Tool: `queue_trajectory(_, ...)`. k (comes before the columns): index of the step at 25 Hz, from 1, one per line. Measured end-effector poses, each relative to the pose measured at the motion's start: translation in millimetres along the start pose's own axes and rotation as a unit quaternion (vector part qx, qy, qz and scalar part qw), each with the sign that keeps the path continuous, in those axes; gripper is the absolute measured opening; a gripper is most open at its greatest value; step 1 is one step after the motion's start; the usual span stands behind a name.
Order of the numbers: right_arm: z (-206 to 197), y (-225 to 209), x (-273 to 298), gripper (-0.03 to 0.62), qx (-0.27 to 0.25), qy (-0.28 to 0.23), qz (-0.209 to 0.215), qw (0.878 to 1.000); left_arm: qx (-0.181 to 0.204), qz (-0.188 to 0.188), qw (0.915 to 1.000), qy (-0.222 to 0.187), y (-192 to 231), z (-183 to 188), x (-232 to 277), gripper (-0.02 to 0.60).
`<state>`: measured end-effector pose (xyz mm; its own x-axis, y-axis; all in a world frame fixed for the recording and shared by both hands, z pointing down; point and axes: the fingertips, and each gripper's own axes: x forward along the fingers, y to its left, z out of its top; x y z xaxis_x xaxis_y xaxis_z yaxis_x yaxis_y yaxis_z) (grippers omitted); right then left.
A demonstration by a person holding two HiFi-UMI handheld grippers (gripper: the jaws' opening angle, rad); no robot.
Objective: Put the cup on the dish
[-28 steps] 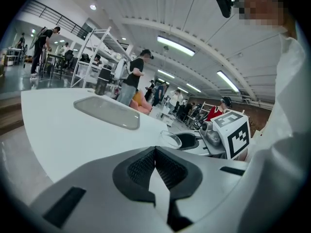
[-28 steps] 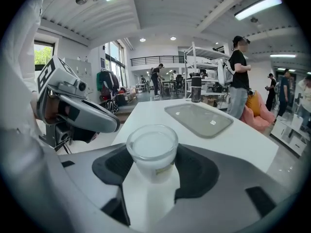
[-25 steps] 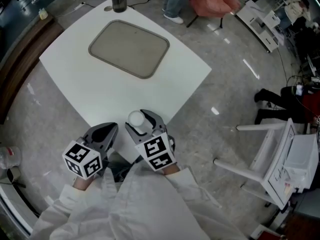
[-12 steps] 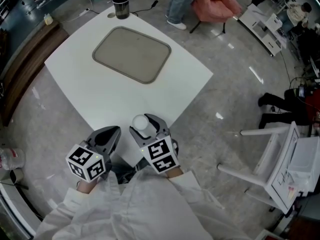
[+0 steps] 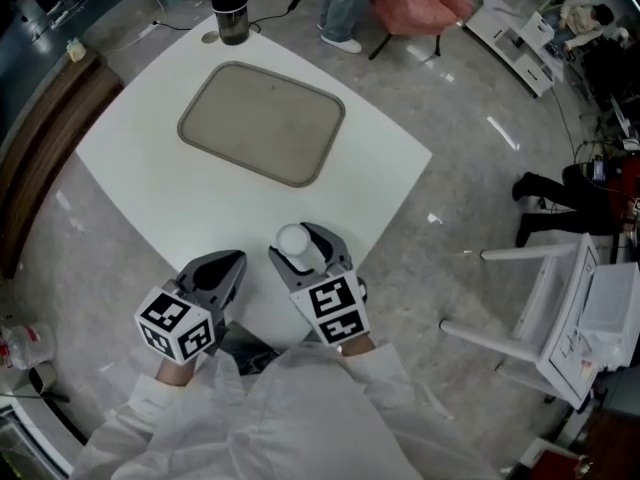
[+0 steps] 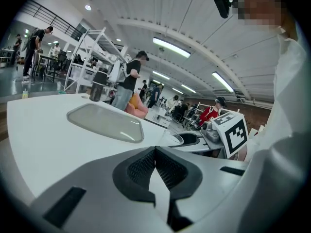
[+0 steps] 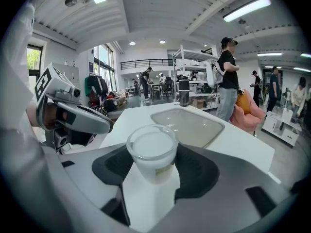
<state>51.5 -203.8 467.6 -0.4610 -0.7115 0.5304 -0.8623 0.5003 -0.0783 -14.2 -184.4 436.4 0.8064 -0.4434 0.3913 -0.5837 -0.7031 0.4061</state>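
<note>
Cup (image 5: 293,240) is upright, mouth up, clamped between the jaws of the right gripper (image 7: 154,168). The dark pads press on both sides of its lower body, so it's lifted for carrying, probably kept level so it lands flat. It hangs over the near corner of the counter (image 5: 200,198), well apart from the dish (image 5: 262,108), which is empty and sits toward the far side. Not placed yet; the reach forward remains. Right gripper is partly closed, only cup-width apart. Left gripper (image 6: 155,154) is just beside it on the left, jaws pinched together at the tips, nothing between them, looks idle. A dark bottle (image 5: 229,3) stands at the far corner beyond the dish.
</note>
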Motion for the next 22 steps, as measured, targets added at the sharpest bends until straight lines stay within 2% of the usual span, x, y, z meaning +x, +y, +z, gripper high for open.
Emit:
queue_trajectory(9,52.0,-28.0,61.4,0.270,-0.001,-0.007,-0.030,1.000,0.015,-0.028,0.9994,-0.010,68.3,54.6,30.7,0.008)
queue_trajectory(14,78.9,-50.9,99.5,0.270,-0.014,-0.016,-0.040,0.999,0.035,-0.037,0.9987,0.000,102.8,70.8,55.9,0.008)
queue_trajectory(22,107.1,-85.4,156.2,0.270,-0.006,-0.027,-0.060,0.998,0.041,-0.049,0.9980,-0.005,148.3,96.9,89.4,0.008)
